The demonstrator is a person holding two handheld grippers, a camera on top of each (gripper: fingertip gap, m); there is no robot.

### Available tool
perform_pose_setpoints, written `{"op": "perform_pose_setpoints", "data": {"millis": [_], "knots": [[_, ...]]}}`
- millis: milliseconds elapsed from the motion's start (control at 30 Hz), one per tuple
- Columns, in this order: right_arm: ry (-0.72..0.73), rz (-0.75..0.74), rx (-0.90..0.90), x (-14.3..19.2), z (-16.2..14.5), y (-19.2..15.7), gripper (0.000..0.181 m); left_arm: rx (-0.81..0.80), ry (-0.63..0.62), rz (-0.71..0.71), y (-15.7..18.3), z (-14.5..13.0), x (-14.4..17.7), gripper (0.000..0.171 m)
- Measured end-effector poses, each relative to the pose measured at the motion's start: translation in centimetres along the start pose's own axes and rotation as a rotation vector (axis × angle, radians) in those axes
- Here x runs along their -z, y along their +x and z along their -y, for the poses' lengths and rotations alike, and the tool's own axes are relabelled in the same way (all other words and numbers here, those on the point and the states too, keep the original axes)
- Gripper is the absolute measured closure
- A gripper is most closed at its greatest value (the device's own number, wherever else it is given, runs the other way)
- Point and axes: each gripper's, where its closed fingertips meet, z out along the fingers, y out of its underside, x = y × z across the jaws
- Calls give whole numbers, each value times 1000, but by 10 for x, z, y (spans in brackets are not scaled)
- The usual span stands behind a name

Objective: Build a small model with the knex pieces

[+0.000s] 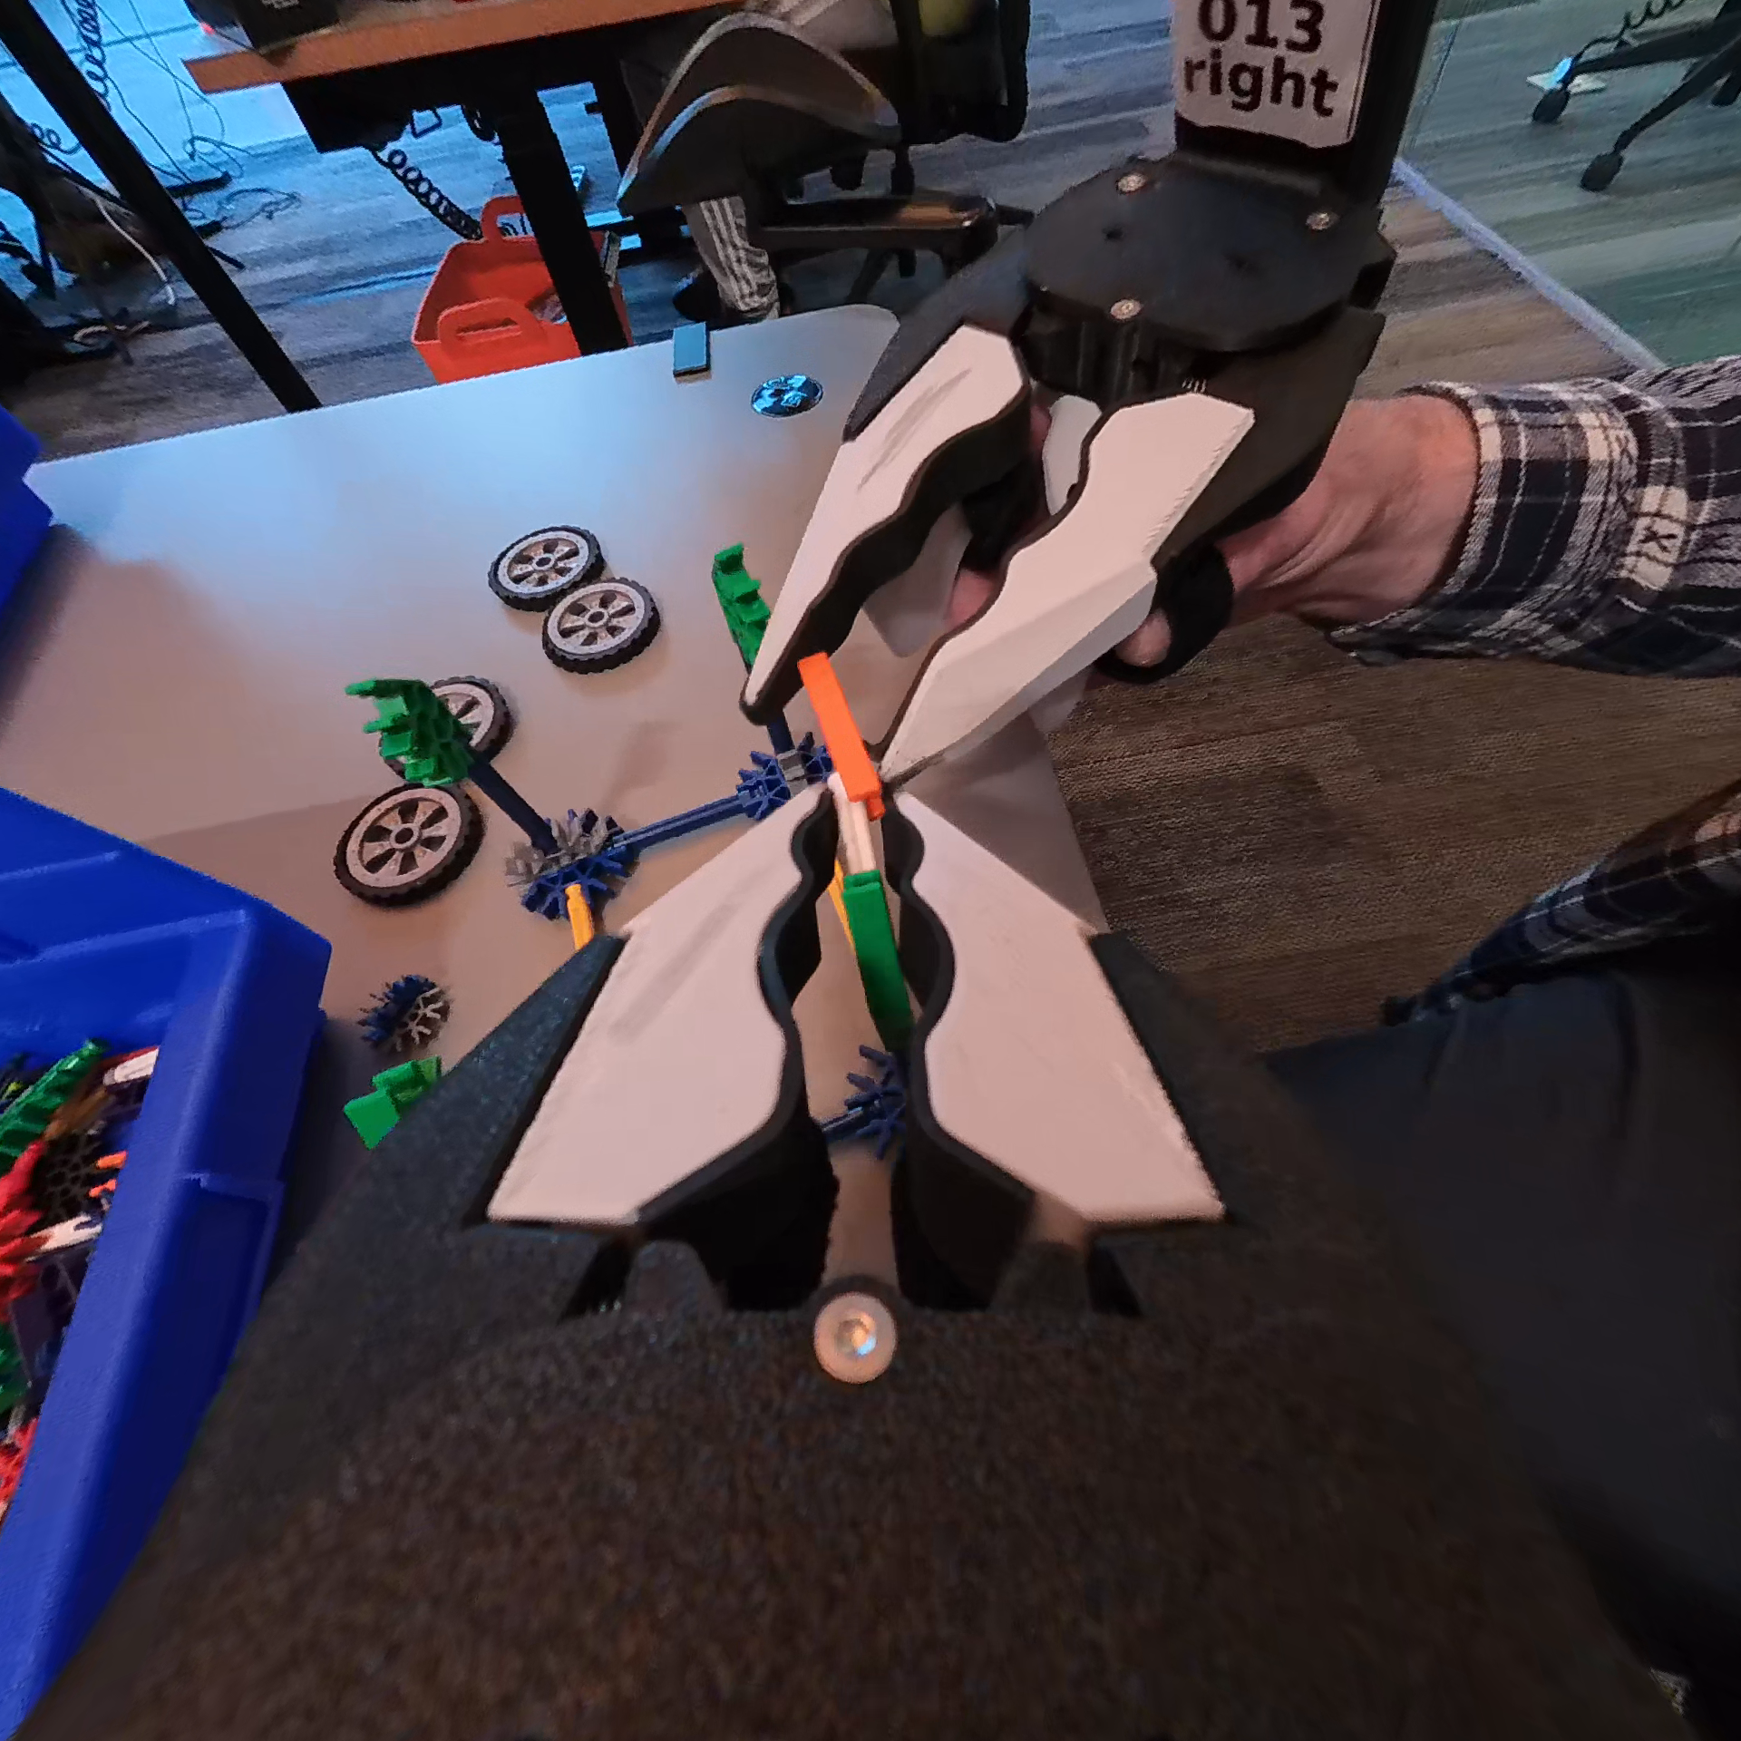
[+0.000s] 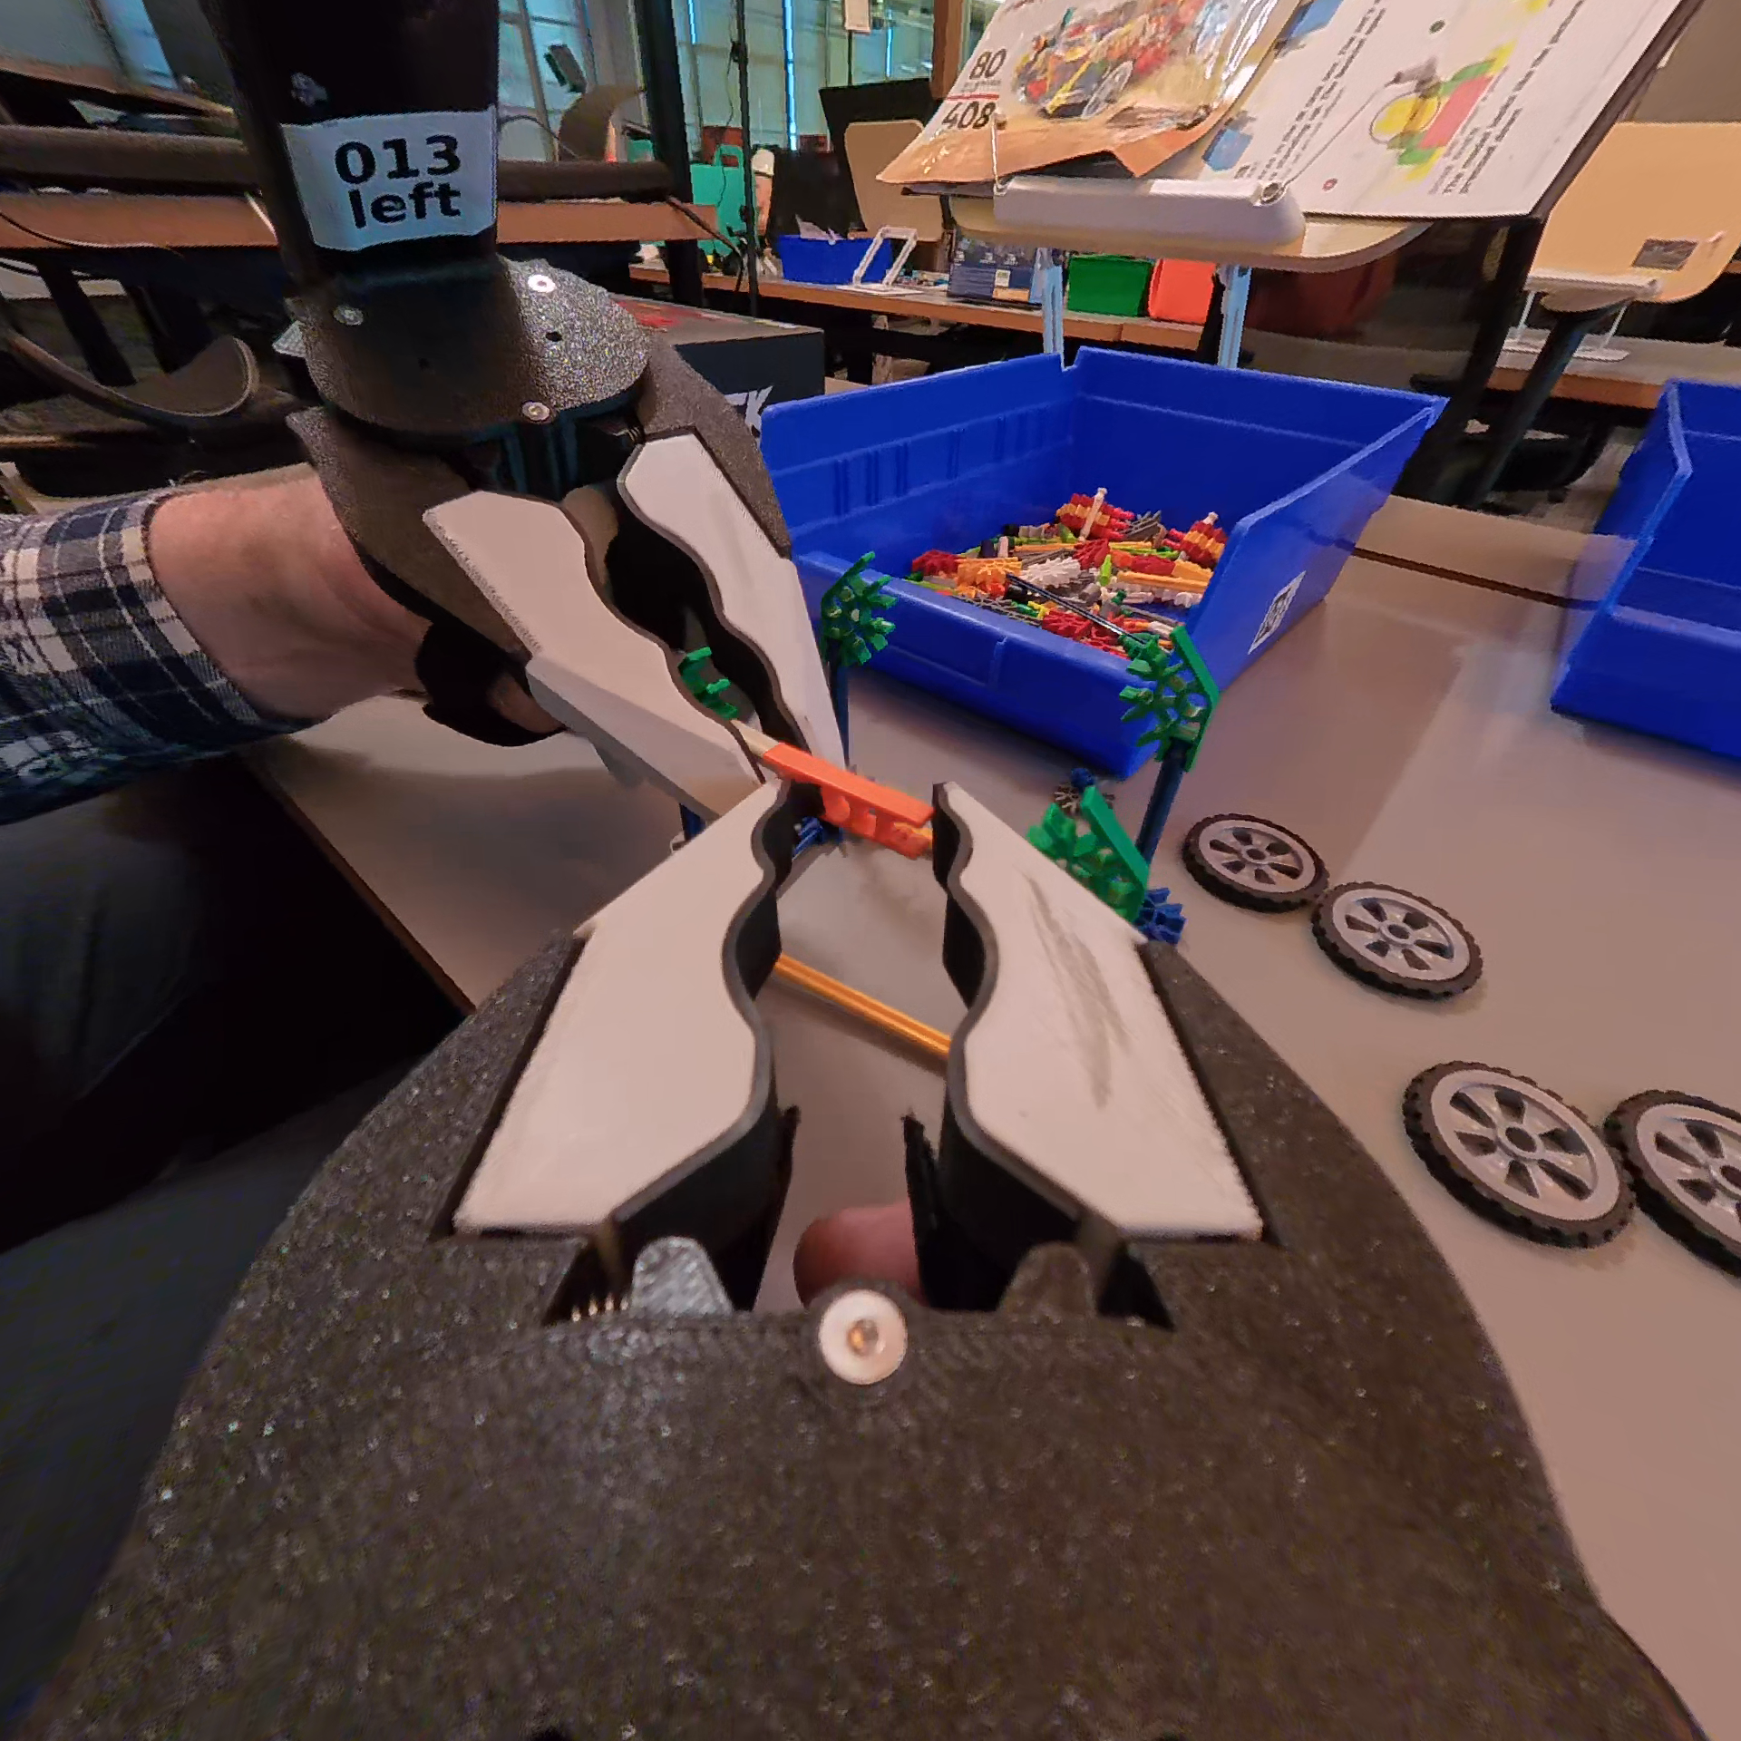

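While the left claw (image 1: 862, 820) clamps the white rod (image 1: 853, 829), right claw (image 2: 857, 810), spread at twelve o'clock, straddles the orange connector (image 2: 862, 805).

My two tongs meet tip to tip over the near edge of the surface (image 2: 1413, 754), so between the left tongs (image 1: 859, 801) and the right tongs (image 2: 862, 801) I have almost no slack; the orange connector (image 2: 862, 812) fills that gap. Just behind it the blue-and-green rod frame (image 1: 603, 848) blocks any low pass forward. The wheels (image 2: 1394, 937) lie scattered to my right, with bare surface between them and the edge. The blue bin (image 2: 1083, 528) walls off the far side. Toward me, off the edge, the way is open above the carpeted floor (image 1: 1319, 848).
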Motion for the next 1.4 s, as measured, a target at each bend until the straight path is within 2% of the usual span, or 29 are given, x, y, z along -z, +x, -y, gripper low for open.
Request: {"op": "perform_pose_setpoints", "data": {"millis": [600,733,833,933,1000,1133,1200,1267,1400], "knots": [[-27,-64,-27,-5,-2,8,156,-51,-14,101,-11,-3,-4,171],[-31,-44,-16,-6,-1,5,155,14,-3,26,-7,-4,0,168],[-15,-48,-1,2,6,4,147,16,4,34,-10,-6,5,168],[-17,-55,-1,13,6,7,159,45,9,29,-12,-8,12,168],[-8,-58,6,22,8,8,160,45,6,28,-13,-10,16,168],[4,-118,-8,31,12,25,152,31,7,68,-16,-12,26,161],[-30,-132,3,30,7,32,148,34,23,85,-16,-10,32,154],[-91,-81,-27,21,-4,30,140,30,14,107,-18,-13,38,149],[-215,-12,-26,4,-27,23,141,33,4,137,-17,-17,51,147]]}}
